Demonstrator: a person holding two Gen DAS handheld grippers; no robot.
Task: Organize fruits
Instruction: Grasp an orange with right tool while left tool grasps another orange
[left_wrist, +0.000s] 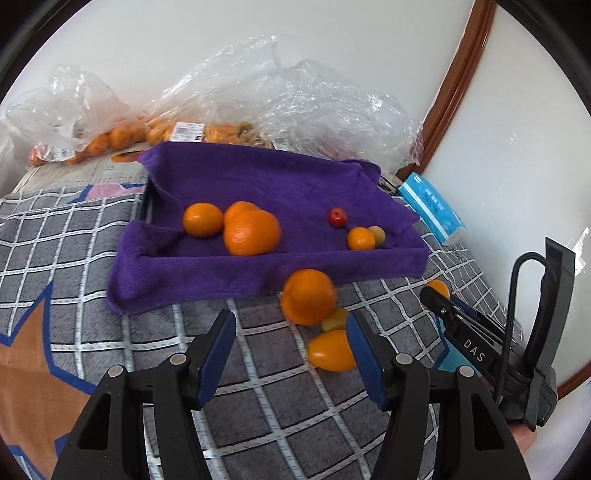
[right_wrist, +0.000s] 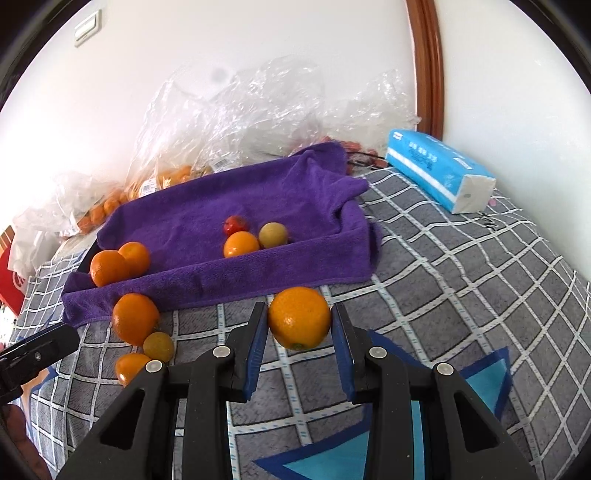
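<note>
A: Left gripper (left_wrist: 291, 350)?
B: Jaws apart, nothing between them, over the checked cloth (left_wrist: 258, 387). Three loose fruits lie just right of it.
A: Tray (right_wrist: 229, 269)?
B: Far side, purple towel lining it. Oranges at its left, small fruits at its right.
A: Right gripper (right_wrist: 299, 332)?
B: Pads against both sides of an orange (right_wrist: 298, 318), just near of the tray.

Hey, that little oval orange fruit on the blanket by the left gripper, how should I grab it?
Grip the oval fruit across its narrow middle, coming from above. It lies on its side, and the yellowish fruit crowds its far side.
</note>
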